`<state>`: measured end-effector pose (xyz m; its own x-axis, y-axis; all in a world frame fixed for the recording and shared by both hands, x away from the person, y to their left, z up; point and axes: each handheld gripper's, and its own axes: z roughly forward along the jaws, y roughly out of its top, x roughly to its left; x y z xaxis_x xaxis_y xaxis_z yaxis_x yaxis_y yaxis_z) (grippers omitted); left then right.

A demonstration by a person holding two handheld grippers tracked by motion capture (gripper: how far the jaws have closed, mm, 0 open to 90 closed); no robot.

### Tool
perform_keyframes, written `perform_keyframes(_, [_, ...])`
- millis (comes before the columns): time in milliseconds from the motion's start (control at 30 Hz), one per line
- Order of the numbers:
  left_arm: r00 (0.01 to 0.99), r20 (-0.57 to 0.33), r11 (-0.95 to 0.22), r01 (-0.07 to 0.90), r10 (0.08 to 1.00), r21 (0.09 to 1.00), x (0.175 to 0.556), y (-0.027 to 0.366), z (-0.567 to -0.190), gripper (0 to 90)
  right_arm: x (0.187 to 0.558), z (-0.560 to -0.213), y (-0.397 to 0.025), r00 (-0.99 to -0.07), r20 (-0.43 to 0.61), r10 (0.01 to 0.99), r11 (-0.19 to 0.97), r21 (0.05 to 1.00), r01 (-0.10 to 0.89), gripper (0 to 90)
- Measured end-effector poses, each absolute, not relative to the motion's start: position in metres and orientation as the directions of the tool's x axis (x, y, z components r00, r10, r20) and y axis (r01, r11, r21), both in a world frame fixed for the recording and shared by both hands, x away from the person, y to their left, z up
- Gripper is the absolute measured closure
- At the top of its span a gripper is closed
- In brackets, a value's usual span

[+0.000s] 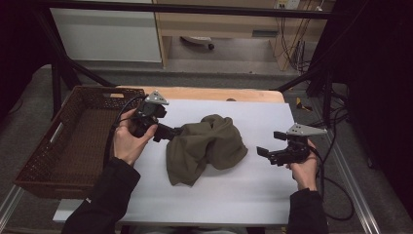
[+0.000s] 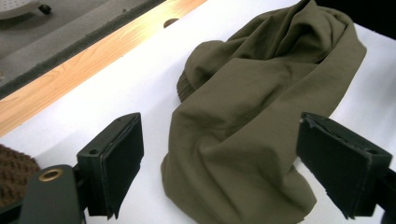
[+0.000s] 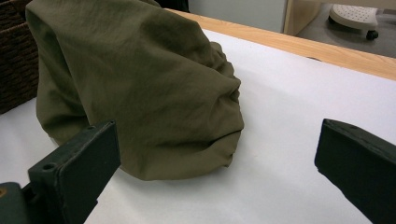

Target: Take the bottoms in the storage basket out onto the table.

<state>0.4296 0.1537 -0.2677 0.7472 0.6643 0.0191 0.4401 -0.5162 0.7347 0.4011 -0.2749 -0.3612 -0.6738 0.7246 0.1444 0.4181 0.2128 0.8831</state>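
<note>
Your forearms come up from the bottom edge of the high view, each hand carrying a claw. Your left claw [image 1: 168, 132] sits left of centre with its tips at the left edge of the olive cloth [image 1: 204, 146], jaws spread. Your right claw [image 1: 268, 152] sits at the right of the frame, a little apart from the cloth, jaws also spread and gripping nothing. That cloth lies crumpled in a heap in the middle of the frame on the white sheet [image 1: 234, 195] that covers the table [image 1: 219, 93]. At the left of the frame, a brown woven basket [image 1: 48, 165] stands beside the sheet.

From the left gripper view, your left claw [image 2: 219, 168] is released, its two black jaws wide apart at the lower corners. The cloth [image 2: 261, 116] runs from the upper right down between them, its lower folds lying in the gap.

From the right gripper view, your right claw [image 3: 217, 172] is likewise released, jaws far apart at the bottom. The cloth [image 3: 140, 79] bulks in the upper left and centre, just ahead of the lower-left jaw, resting on the sheet [image 3: 299, 107]. A strip of the basket [image 3: 16, 56] shows at the left edge.
</note>
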Motion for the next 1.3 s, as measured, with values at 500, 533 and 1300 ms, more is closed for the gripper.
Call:
perform_keyframes(500, [0.732, 0.022, -0.506, 0.449, 0.681, 0.737, 0.425, 0.172, -0.272, 14.4, 0.401, -0.361, -0.275, -0.672, 0.144, 0.726, 0.214, 0.882, 0.420, 0.9])
perform_keyframes(533, [0.730, 0.020, -0.504, 0.451, 0.683, 0.736, 0.424, 0.173, -0.272, 14.3, 0.401, -0.361, -0.275, -0.673, 0.145, 0.725, 0.215, 0.881, 0.422, 0.9])
perform_keyframes(1300, [0.699, 0.014, -0.486, 0.482, 0.715, 0.729, 0.422, 0.202, -0.281, 13.1, 0.401, -0.362, -0.275, -0.674, 0.143, 0.725, 0.219, 0.880, 0.422, 0.9])
